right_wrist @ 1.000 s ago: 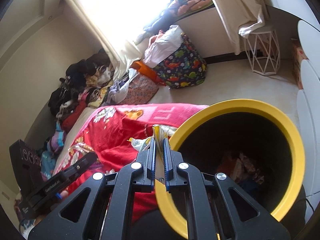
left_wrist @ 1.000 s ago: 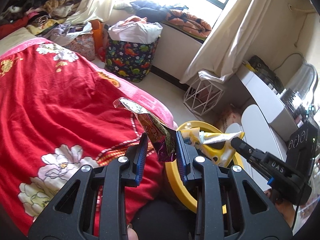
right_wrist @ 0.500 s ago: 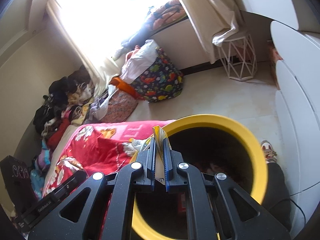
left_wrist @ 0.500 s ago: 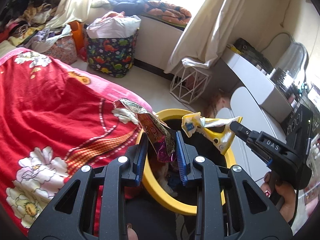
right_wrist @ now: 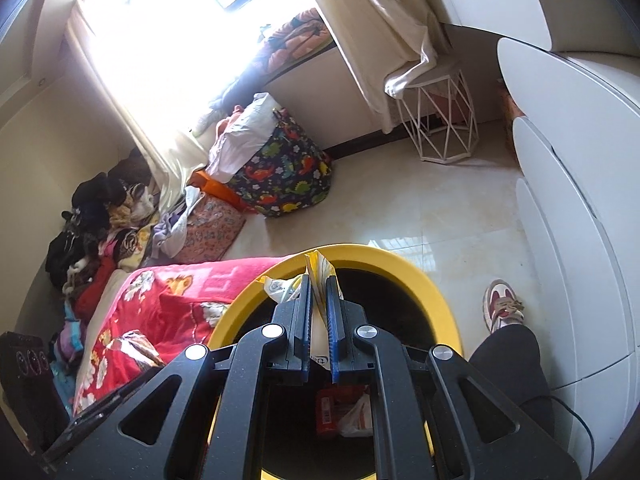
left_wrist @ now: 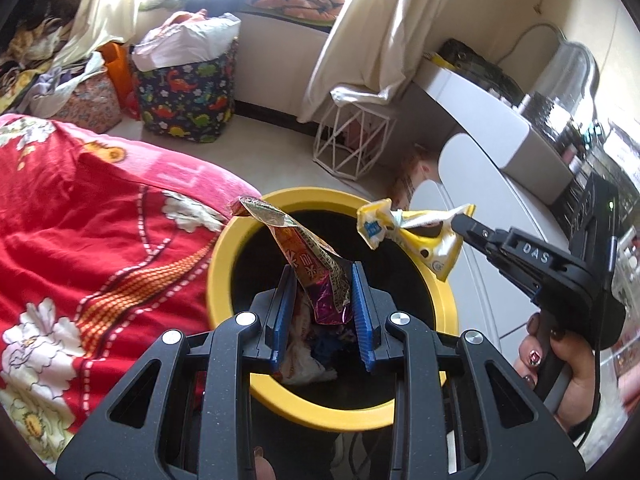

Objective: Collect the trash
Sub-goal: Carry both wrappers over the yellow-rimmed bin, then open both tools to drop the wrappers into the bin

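My left gripper [left_wrist: 320, 276] is shut on a crumpled purple and orange foil snack wrapper [left_wrist: 308, 256], held over the mouth of a yellow-rimmed black trash bin [left_wrist: 224, 248]. My right gripper [right_wrist: 319, 292] is shut on a yellow and white wrapper [right_wrist: 318, 276], also above the bin [right_wrist: 424, 284]. In the left wrist view the right gripper [left_wrist: 460, 222] enters from the right with that wrapper [left_wrist: 404, 228] hanging over the bin's far rim. Several pieces of trash [right_wrist: 344, 410] lie at the bin's bottom.
A bed with a red flowered blanket [left_wrist: 80, 240] lies left of the bin. A dinosaur-print bag [left_wrist: 188, 96], a white wire stool [left_wrist: 352, 148] and white rounded cabinets [right_wrist: 580, 200] stand around the tiled floor. A person's leg and shoe [right_wrist: 500, 304] are beside the bin.
Both grippers have carried their wrappers away from the red blanket to above the bin's opening; more of the bin's inside and the floor now shows. Both grips are unchanged.
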Motion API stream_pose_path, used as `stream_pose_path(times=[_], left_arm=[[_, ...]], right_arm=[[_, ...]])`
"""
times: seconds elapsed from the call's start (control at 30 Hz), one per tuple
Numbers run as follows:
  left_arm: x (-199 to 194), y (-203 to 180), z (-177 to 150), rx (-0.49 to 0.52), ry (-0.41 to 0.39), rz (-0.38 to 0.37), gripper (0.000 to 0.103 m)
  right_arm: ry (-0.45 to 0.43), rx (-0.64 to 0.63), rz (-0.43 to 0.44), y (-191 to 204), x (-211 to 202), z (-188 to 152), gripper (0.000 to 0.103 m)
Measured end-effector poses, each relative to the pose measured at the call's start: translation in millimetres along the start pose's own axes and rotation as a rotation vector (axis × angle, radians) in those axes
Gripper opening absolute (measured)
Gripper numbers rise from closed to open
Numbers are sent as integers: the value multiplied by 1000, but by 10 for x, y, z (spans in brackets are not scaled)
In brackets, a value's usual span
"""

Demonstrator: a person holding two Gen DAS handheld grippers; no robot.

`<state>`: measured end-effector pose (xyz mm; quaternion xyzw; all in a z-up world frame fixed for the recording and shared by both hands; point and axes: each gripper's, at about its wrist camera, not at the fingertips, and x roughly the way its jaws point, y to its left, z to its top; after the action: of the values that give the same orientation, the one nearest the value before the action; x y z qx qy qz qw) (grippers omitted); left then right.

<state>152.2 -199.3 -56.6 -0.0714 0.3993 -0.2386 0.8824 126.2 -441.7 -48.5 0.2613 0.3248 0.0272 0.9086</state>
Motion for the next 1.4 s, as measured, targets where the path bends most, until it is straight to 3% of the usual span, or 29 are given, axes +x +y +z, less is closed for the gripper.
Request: stream_pose_path(times=[0.4, 0.87, 0.93, 1.0, 1.23, 1.3, 1.4], left_arm=[[368, -328, -126, 87, 104, -51, 21], [564, -457, -204, 115, 179, -74, 23], [577, -466, -197, 116, 181, -71, 28], [577, -473, -185, 114, 180, -66, 41], [501, -420, -168, 86, 157, -36, 70], [458, -387, -150, 70, 145, -28, 84], [389, -321, -119, 49, 126, -13, 92]], right_arm=[[18, 18, -2, -116, 37, 19, 7], [51, 39, 30, -146, 66, -17, 11], [53, 49, 28, -186, 53, -20, 19], [50, 59, 24, -227, 35, -22, 28], [50, 67, 17, -269, -39, -64, 45], [51, 60, 14, -256, -50, -75, 51], [57, 40, 8, -217, -69, -94, 59]])
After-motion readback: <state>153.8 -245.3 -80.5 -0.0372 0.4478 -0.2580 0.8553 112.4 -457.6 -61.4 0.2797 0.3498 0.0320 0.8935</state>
